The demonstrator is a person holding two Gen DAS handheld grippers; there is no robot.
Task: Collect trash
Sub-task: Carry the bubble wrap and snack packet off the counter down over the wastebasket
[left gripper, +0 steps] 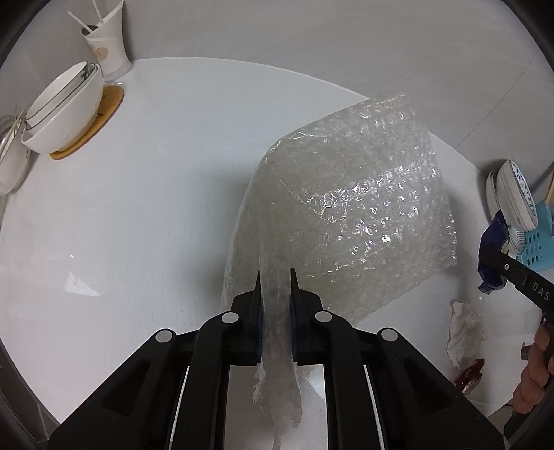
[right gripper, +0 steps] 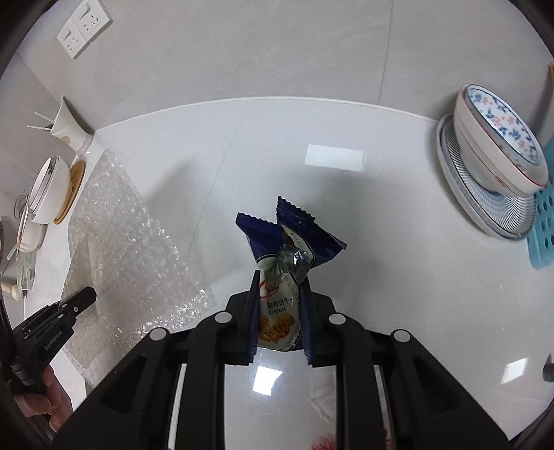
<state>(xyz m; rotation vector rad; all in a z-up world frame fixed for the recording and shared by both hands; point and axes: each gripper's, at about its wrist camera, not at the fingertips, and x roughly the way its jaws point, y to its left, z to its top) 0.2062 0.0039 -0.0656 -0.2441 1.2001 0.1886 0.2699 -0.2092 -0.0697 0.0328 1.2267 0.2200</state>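
My left gripper (left gripper: 275,277) is shut on a corner of a clear bubble wrap sheet (left gripper: 356,207), which hangs lifted above the white counter (left gripper: 138,207). The sheet also shows in the right wrist view (right gripper: 128,242), with the left gripper (right gripper: 81,299) at its lower left. My right gripper (right gripper: 280,280) is shut on a blue and white cookie wrapper (right gripper: 284,256) held above the counter. In the left wrist view the right gripper (left gripper: 498,263) shows at the right edge with the wrapper (left gripper: 491,256). A crumpled white tissue (left gripper: 464,329) and a red wrapper (left gripper: 469,379) lie on the counter.
Stacked white bowls (left gripper: 62,107) on a wooden coaster (left gripper: 100,117) and a paper cup (left gripper: 107,48) stand at the back left. Patterned bowls and plates (right gripper: 498,162) lean against a blue rack (right gripper: 543,214) at the right. A wall socket (right gripper: 83,27) is up left.
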